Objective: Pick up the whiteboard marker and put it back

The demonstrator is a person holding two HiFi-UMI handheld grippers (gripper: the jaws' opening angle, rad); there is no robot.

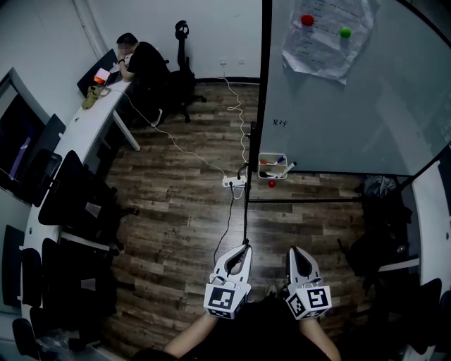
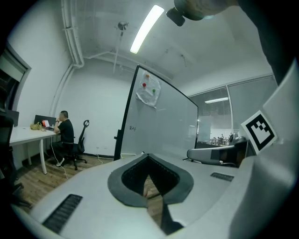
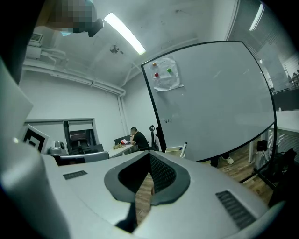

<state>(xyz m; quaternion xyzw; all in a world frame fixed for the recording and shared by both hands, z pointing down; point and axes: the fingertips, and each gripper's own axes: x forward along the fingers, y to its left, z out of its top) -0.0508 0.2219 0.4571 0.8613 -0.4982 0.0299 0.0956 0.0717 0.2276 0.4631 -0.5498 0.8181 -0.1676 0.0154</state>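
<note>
Holding both tools low and close to the body, the person faces the whiteboard from well apart, so the approach looks not yet begun. The left claw is pinched closed with nothing in it, and the right claw is likewise closed and empty, their smooth pale shells tapering to dark ribbed pads. The whiteboard marker, a slim white stick with a dark cap, stands tilted in a small pale holder at the board's lower edge, probably kept there for quick reach. A crinkled sheet hangs on the glossy board under a round red magnet and a green magnet, above the wood-plank floor.
</note>
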